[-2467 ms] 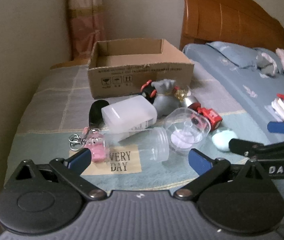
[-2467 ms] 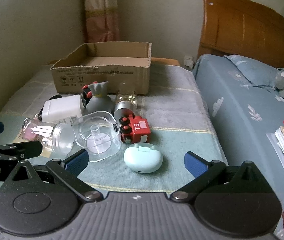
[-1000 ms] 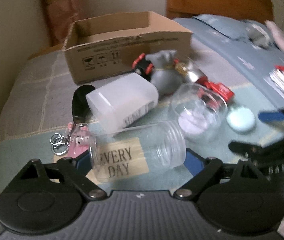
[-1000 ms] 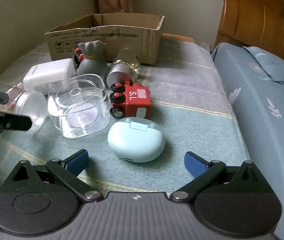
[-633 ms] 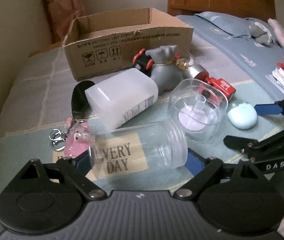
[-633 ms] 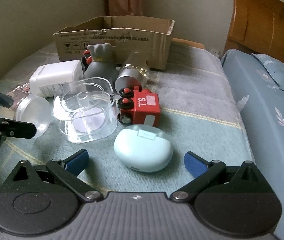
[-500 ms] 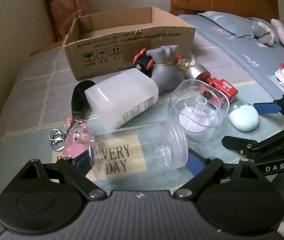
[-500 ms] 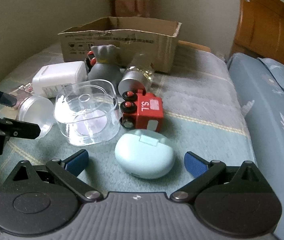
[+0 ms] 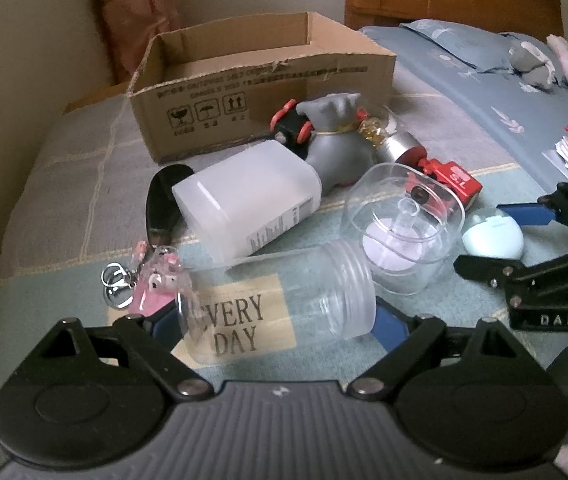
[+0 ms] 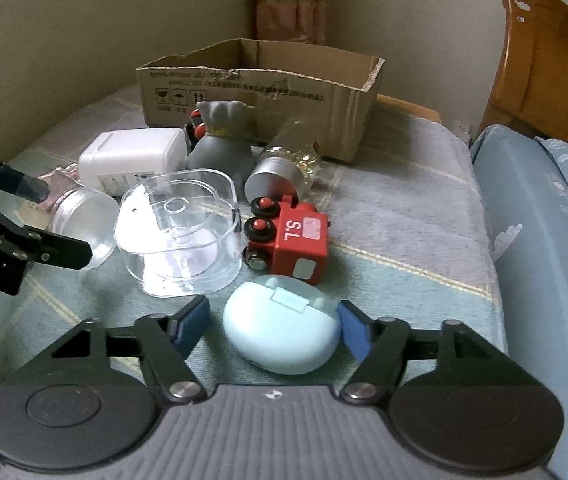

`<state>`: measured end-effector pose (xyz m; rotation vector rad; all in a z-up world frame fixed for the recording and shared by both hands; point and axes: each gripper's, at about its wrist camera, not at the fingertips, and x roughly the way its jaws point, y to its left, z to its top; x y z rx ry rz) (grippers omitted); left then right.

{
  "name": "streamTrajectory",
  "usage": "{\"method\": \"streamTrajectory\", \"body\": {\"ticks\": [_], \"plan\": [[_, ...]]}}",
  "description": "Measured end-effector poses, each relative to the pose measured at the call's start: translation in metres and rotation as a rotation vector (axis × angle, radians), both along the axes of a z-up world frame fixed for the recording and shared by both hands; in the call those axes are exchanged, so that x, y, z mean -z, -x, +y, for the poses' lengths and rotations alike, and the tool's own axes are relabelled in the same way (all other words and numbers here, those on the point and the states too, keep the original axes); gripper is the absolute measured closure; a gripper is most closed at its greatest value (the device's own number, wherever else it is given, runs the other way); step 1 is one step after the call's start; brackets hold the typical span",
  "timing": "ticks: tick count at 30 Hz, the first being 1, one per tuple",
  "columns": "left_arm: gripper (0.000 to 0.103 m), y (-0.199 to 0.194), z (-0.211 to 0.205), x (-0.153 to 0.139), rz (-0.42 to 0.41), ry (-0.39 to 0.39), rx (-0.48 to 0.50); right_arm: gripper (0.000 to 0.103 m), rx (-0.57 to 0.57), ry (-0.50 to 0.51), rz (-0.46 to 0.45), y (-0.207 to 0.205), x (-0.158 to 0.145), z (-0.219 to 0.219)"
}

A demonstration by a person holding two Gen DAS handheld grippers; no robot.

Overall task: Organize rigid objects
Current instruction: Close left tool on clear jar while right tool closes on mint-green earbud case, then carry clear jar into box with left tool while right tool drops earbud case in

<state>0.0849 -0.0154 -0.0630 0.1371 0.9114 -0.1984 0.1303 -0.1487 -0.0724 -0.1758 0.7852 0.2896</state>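
Altogether: one cardboard box (image 9: 268, 76), two clear containers (image 9: 280, 304).

Left gripper (image 9: 276, 320) jaws clamped; right gripper (image 10: 272, 326) (half-closed) gapped.

One cardboard box (image 9: 268, 84), upper centre. One white bottle (image 9: 244, 204). One clear jar (image 9: 280, 300) lettered "EVERY DAY", lower centre. One clear lidded tub (image 9: 403, 228). One red toy truck (image 10: 291, 240). One pale blue case (image 10: 282, 330). One grey figurine (image 10: 222, 144). One silver-capped glitter jar (image 10: 284, 168). One pink keychain (image 9: 152, 284), left. One black oblong item (image 9: 162, 200), unidentifiable. Two grippers (image 9: 276, 320) (image 10: 270, 326).
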Motion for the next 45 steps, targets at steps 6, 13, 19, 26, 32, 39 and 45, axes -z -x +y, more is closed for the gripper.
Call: {"method": "streamTrajectory", "body": {"ticks": [6,13,19,26,32,39,45], "plan": [[0.011,0.0,0.001,-0.005,0.004,-0.014,0.044,0.037,0.001,0.034,0.01,-0.001,-0.003,0.0],[0.011,0.003,0.005,-0.015,-0.005,-0.021,0.087,0.037,-0.01,0.068,0.018,0.002,-0.011,0.003],[0.011,0.001,0.008,-0.031,-0.022,-0.02,0.122,0.037,-0.021,0.064,0.012,0.004,-0.029,0.002],[0.011,-0.02,0.016,-0.065,-0.067,-0.006,0.13,0.037,-0.054,0.035,-0.022,-0.006,-0.059,0.004],[0.011,-0.062,0.021,-0.099,-0.137,-0.004,0.122,0.037,-0.086,0.025,-0.077,-0.03,-0.089,0.009],[0.011,-0.138,0.014,-0.114,-0.18,-0.064,0.115,0.037,-0.106,0.017,-0.123,-0.08,-0.116,0.016],[0.011,-0.2,0.016,-0.106,-0.133,-0.071,0.08,0.037,-0.101,0.018,-0.113,-0.132,-0.125,0.021]]}}
